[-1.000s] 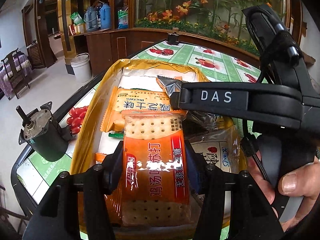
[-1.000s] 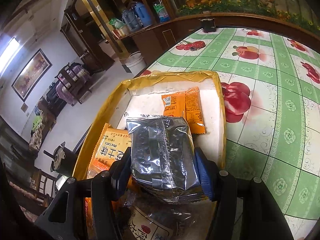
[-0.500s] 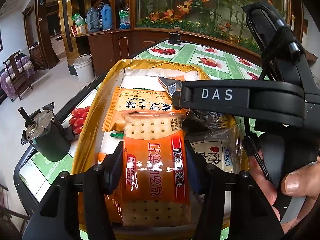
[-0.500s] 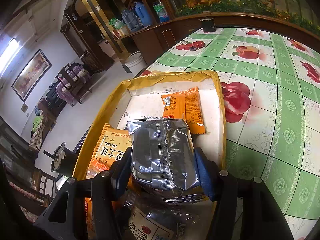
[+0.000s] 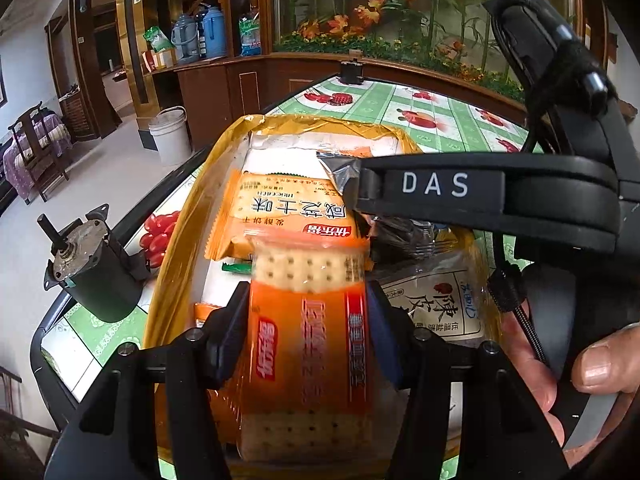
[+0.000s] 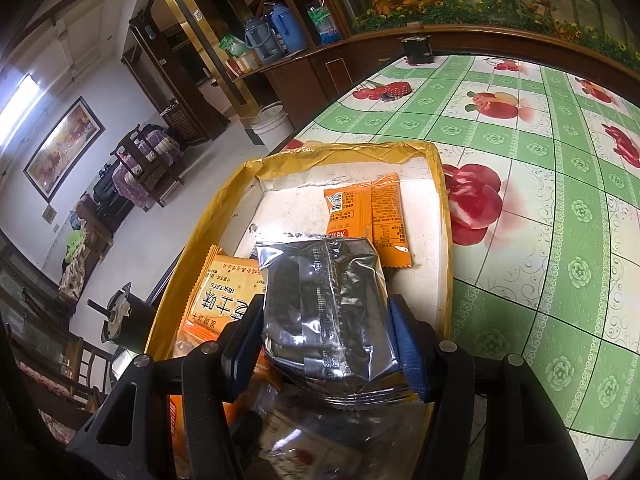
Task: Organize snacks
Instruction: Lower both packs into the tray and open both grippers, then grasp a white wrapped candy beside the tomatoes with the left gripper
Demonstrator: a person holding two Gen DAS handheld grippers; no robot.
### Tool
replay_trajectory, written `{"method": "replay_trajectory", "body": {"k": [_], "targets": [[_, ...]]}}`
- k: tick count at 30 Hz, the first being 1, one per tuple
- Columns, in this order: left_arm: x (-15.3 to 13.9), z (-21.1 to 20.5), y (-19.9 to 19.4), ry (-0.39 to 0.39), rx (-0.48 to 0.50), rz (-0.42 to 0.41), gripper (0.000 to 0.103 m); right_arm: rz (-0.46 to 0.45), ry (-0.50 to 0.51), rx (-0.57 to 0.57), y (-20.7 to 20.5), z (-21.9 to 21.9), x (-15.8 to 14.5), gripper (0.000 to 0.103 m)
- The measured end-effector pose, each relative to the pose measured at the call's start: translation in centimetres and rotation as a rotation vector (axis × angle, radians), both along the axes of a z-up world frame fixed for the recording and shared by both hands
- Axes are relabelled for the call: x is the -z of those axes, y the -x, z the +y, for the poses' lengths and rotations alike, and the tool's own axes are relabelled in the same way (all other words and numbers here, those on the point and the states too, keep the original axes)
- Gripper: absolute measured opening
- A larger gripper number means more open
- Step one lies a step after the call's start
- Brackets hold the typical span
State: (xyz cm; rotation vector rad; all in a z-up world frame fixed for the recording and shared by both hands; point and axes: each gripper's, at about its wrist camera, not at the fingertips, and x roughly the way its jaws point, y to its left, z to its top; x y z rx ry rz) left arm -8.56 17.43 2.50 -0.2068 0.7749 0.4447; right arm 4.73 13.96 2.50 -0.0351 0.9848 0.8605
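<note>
My left gripper [image 5: 306, 328] is shut on an orange cracker pack [image 5: 308, 344], held over the near end of a yellow-rimmed tray [image 5: 176, 248]. My right gripper [image 6: 326, 344] is shut on a silver foil snack pack [image 6: 326, 308] above the same tray [image 6: 440, 216]; its black body with "DAS" crosses the left wrist view [image 5: 480, 200]. In the tray lie an orange biscuit pack [image 5: 288, 216], a small orange pack [image 6: 366, 220] at the far end and a clear bag with a white label [image 5: 436, 304].
The tray sits at the left edge of a table with a green fruit-print cloth [image 6: 540, 152]. A dark motor [image 5: 88, 268] stands at the table's left edge beside the tray. A white bucket [image 5: 170, 136] is on the floor beyond.
The left gripper has lifted and pulled the cracker pack slightly nearer; it is blurred now. The right gripper has drawn the foil pack slightly back toward me and lower over the tray.
</note>
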Motion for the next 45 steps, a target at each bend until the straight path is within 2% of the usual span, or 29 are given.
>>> {"method": "replay_trajectory", "body": {"k": [6, 8, 14, 19, 23, 28, 32, 33, 36, 38, 41, 44, 45], "targets": [[-0.1, 0.1, 0.3, 0.006, -0.003, -0.005, 0.06, -0.062, -0.002, 0.001, 0.8, -0.2, -1.0, 0.067], [-0.2, 0.0, 0.4, 0.002, -0.004, -0.008, 0.065, -0.088, -0.005, -0.001, 1.1, -0.5, -1.7, 0.068], [-0.7, 0.0, 1.2, 0.016, 0.012, -0.063, 0.07, -0.123, -0.086, 0.008, 1.2, -3.5, -4.7, 0.068], [-1.5, 0.0, 1.9, 0.05, 0.033, -0.101, 0.07, -0.131, -0.123, 0.078, -0.5, -8.7, -5.8, 0.068], [-3.3, -0.7, 2.2, 0.013, 0.042, -0.131, 0.07, -0.095, -0.159, 0.196, -3.4, -14.9, -5.9, 0.068], [-5.5, -2.4, 2.0, 0.027, 0.103, -0.161, 0.07, -0.056, -0.172, 0.362, -6.5, -22.7, -5.9, 0.067], [-6.6, -4.9, -0.2, 0.102, 0.221, -0.137, 0.07, -0.025, -0.188, 0.454, -8.3, -27.7, -5.7, 0.065], [-6.8, -5.5, -1.3, 0.149, 0.257, -0.121, 0.07, -0.019, -0.19, 0.469, -8.5, -28.6, -5.6, 0.064], [-7.0, -7.7, -5.3, 0.356, 0.393, -0.065, 0.07, 0.005, -0.197, 0.533, -9.3, -31.6, -5.4, 0.064], [-6.8, -9.3, -7.8, 0.422, 0.432, -0.026, 0.068, 0.029, -0.217, 0.566, -9.7, -32.9, -5.2, 0.064], [-6.4, -11.9, -11.6, 0.437, 0.463, 0.007, 0.06, 0.047, -0.239, 0.603, -10.0, -34.2, -5.0, 0.064], [-5.8, -13.8, -15.3, 0.449, 0.476, 0.052, 0.045, 0.047, -0.243, 0.606, -10.0, -34.2, -5.2, 0.065], [-5.4, -14.4, -16.5, 0.463, 0.479, 0.069, 0.044, 0.048, -0.245, 0.601, -9.9, -34.0, -5.3, 0.065]]}}
